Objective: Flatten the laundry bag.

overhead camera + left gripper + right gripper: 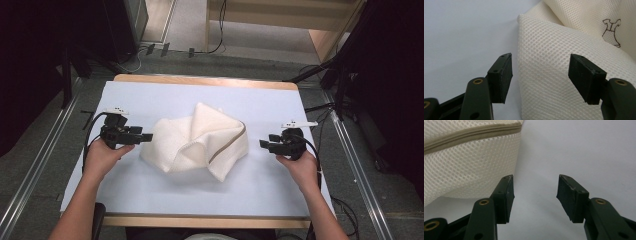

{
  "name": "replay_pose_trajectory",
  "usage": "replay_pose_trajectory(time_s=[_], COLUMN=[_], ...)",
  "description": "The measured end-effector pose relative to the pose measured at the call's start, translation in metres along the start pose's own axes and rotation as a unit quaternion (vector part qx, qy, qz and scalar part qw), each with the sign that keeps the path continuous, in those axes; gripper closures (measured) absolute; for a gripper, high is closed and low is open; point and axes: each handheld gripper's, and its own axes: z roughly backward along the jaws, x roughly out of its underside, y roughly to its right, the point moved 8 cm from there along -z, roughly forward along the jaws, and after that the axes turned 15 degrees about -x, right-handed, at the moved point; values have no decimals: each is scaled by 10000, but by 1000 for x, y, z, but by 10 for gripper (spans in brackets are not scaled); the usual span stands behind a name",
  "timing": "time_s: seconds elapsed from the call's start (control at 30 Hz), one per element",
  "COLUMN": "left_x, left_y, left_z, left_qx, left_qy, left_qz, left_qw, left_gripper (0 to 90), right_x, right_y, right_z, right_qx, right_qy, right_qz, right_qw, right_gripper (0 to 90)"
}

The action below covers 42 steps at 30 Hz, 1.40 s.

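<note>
A: From the high view, where is the mesh bag [197,142]?

B: Crumpled in the middle of the frame on the pale surface [150,185]. The left tongs [146,136] sit just at its left edge; the right tongs [263,144] are near its right side, apart from it.

A: And the left gripper view?

B: The left tongs [540,71] are spread wide, a folded mesh corner [544,50] between them, nothing pinched. I'd push deeper before closing, so both layers are caught.

A: The right gripper view?

B: The right tongs [535,195] are spread over bare surface; the zipper [471,133] runs along the upper left. I'd swing toward that hem and grip beside the zipper.
</note>
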Motion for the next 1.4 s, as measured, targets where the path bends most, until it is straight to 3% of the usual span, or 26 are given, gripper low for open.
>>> replay_pose_trajectory(time_s=[0.43, 0.7, 0.77, 0.83, 0.9, 0.93, 1.17, 1.3, 1.4], left_x=[0, -11, -15, -18, -20, -22, -34, -36, -38], left_y=[0, 5, 7, 7, 8, 7, 7, 4, 3], left_z=[0, -4, -7, -9, -11, -12, -13, -23, -31], left_qx=[-4, -11, -20, -43, -35, -139, -119, -36, -85], left_qy=[-4, 34, 27, 16, 19, -40, -11, -101, -117], left_qz=[-35, -126, -199, -243, -234, -291, -298, -208, -234], left_qw=[10000, 9999, 9998, 9997, 9997, 9995, 9995, 9997, 9996], left_gripper=[350, 338, 338, 338, 338, 338, 338, 335, 354], right_x=[0, -4, -6, -8, -12, -15, -24, -38, -50], right_y=[-3, -6, -7, -9, -12, -14, -17, -23, -26], right_z=[1, -1, -3, -4, -5, -6, -9, -14, -22], right_qx=[-116, -83, -79, -117, -203, -288, -279, -301, -322], right_qy=[-8, 34, -21, -56, -2, 9, -44, -7, 23], right_qz=[-76, -21, 159, 161, 196, 157, 56, 189, 284], right_qw=[9999, 10000, 9998, 9998, 9996, 9995, 9996, 9994, 9991], right_gripper=[570, 562, 525, 487, 469, 455, 457, 506, 451])
